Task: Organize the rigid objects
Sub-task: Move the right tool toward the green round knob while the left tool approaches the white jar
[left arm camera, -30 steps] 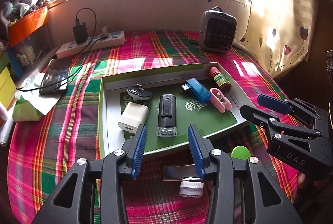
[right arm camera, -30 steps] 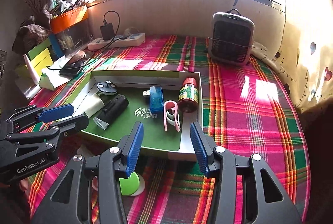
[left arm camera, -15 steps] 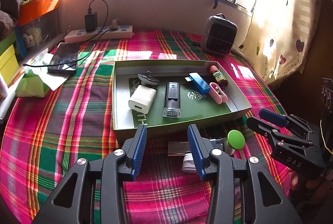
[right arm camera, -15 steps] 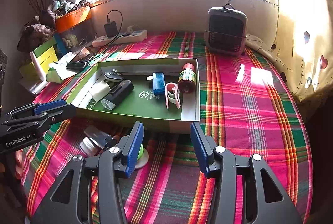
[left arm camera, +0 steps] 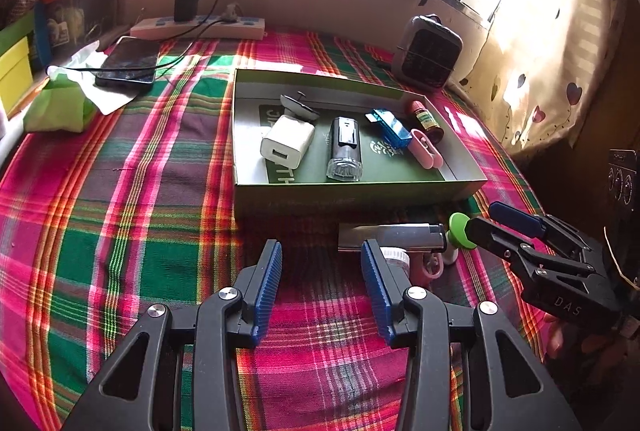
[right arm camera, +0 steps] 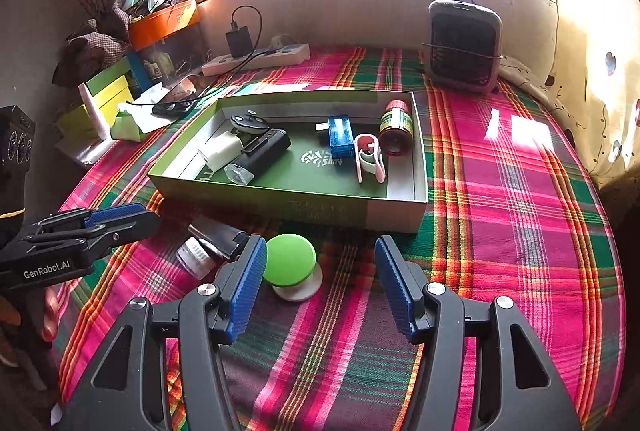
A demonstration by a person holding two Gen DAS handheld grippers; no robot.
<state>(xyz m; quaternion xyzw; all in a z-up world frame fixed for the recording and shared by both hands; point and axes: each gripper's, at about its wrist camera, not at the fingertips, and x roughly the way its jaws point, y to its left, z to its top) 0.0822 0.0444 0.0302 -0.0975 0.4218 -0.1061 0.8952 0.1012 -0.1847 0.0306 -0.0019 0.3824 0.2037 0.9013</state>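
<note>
A: So, starting at nine o'clock in the left wrist view, what lies there?

B: A phone (left arm camera: 129,65) on white paper, with a power strip (left arm camera: 198,27) behind it near eleven o'clock. Both rest on the plaid cloth (left arm camera: 120,215).

A: And the middle?

B: A green tray (left arm camera: 356,191) sits at twelve o'clock. Inside, from its left: a white charger (left arm camera: 287,142), a black disc (left arm camera: 299,105) just behind it, a black torch (left arm camera: 345,148), a blue USB stick (left arm camera: 390,127), a pink clip (left arm camera: 426,147) and a small red bottle (left arm camera: 425,115) in the far right corner.

A: Where is the left hand-held gripper (left arm camera: 321,273)?

B: Low at six o'clock, jaws spread wide with nothing between them, hovering over bare cloth in front of the tray.

A: What remains outside the tray?

B: Just beyond its right finger lies a silver lighter (left arm camera: 390,237) against the tray's near wall, a white-capped jar (left arm camera: 394,258) partly hidden below it, and something pink beside that which I cannot identify.

A: Further right?

B: A green knob (right arm camera: 290,260) on a white base. In the right wrist view it sits at eleven o'clock, touching the inner pad of the left finger (right arm camera: 246,285) of the right hand-held gripper (right arm camera: 322,285), whose jaws are parted and not clamping it.

A: And at the far right?

B: A grey heater (right arm camera: 464,45) stands at one o'clock by the wall, well apart from the tray.
</note>
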